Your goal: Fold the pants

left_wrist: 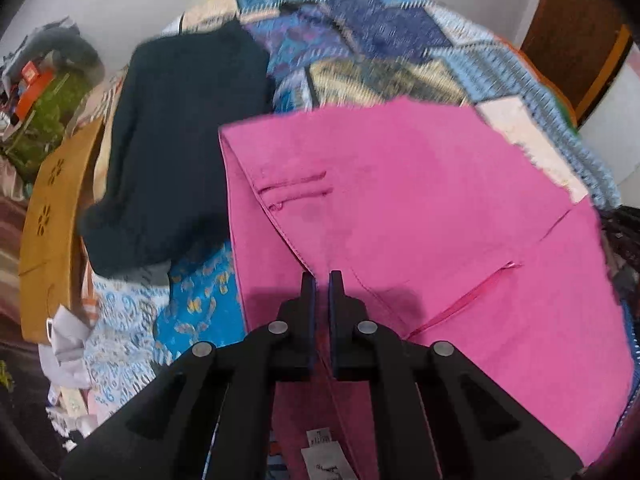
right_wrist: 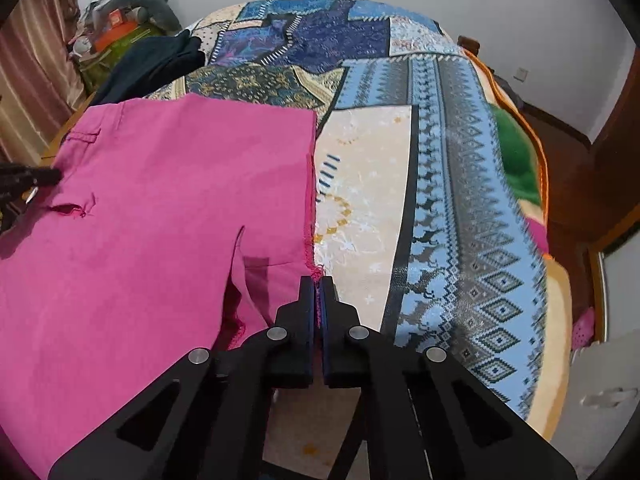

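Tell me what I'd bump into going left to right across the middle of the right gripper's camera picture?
Black tip of the left gripper → bright pink cotton pants → cream patch of the patchwork bed blanket → blue knitted-pattern strip → green patch → brown wooden furniture.

Bed w/ blue patchwork blanket [right_wrist: 440, 184] carries everything. Pink pants [right_wrist: 160, 200] lie flat on it, left side; dark navy garment [left_wrist: 176, 152] just beside them, near bed's left edge.
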Motion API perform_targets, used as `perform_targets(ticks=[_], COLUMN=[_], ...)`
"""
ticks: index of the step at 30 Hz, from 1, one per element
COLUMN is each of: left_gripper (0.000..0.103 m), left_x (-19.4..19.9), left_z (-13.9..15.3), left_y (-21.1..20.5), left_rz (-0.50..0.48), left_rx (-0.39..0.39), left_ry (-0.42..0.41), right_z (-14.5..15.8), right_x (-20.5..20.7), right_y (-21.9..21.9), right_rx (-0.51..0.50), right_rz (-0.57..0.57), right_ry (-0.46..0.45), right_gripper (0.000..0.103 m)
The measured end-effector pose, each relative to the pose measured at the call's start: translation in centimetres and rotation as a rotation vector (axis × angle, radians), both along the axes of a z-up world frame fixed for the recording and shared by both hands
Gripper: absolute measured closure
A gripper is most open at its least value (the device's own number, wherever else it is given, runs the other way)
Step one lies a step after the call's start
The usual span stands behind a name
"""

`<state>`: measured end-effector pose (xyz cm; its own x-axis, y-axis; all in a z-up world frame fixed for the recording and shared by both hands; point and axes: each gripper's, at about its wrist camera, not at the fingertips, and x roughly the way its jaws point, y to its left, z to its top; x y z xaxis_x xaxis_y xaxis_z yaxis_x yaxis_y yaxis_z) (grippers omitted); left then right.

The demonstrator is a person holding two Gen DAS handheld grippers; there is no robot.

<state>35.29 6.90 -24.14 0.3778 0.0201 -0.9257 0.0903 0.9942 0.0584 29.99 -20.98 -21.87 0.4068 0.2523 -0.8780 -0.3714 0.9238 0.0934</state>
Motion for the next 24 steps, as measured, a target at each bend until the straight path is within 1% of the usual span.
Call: perform_targets(ticks=[2,5,7,9,11,12,13,14,15,16,18,19,20,22,24], left_gripper=[0.096,0.094,0.092,0.09,0.086,0.078,0.066,0.061,0.054,0.05,0.048,0.048,0.047,0.041,0.039], left_x=[0.0,-0.2,-0.4,-0.6,-0.8,-1.0,-1.1,-1.2,-1.4,-1.3,-1.0,-0.7,-0.3,0.7,1.5], left_z=[-0.3,0.2,0.7,1.5,2.5,3.1,3.6,4.3,5.0,5.4,6.6,6.9,7.3,7.9,8.2], left_y=[-0.1,0.2,0.4,0.7,0.8,0.8,1.0,1.1,1.3,1.4,1.6,1.7,1.8,2.0,2.4], left_rz=[0.012,0.007,0.0,0.003,-0.001,0.0,0.0,0.0,0.0,0.001,0.004,0.005,0.009,0.023,0.038], left_rx=[0.002,-0.011,-0.012,-0.019,-0.011,0.006,0.017,0.022,0.026,0.03,0.039,0.036,0.032,0.019,0.006], left_ry=[0.001,0.001,0.004,0.001,-0.028,-0.052,-0.074,-0.102,-0.132,-0.151,-0.189,-0.197,-0.208,-0.228,-0.24], right_z=[-0.1,-0.2,0.1,0.7,1.5,1.9,2.4,3.1,3.9,4.4,5.9,6.4,7.0,7.7,8.0], right_x=[0.1,0.2,0.2,0.0,-0.2,-0.3,-0.4,-0.4,-0.5,-0.5,-0.4,-0.2,0.1,0.7,1.4], right_y=[0.2,0.4,0.4,0.2,0.0,-0.2,-0.2,-0.4,-0.5,-0.6,-0.7,-0.5,-0.3,0.3,1.1], right_rx=[-0.007,-0.01,-0.007,-0.01,-0.012,-0.008,-0.011,-0.006,0.001,0.009,0.033,0.04,0.048,0.068,0.085], right_rz=[-0.002,0.007,0.022,0.027,0.019,0.014,0.009,0.002,-0.004,-0.006,-0.005,-0.007,-0.01,-0.012,-0.006], right_ry=[0.01,0.024,0.033,0.021,-0.002,-0.015,-0.033,-0.053,-0.076,-0.092,-0.134,-0.149,-0.166,-0.192,-0.192], right_gripper=[0.101,0.101,0.099,0.098,0.097,0.096,0.095,0.092,0.088,0.085,0.07,0.066,0.06,0.057,0.052])
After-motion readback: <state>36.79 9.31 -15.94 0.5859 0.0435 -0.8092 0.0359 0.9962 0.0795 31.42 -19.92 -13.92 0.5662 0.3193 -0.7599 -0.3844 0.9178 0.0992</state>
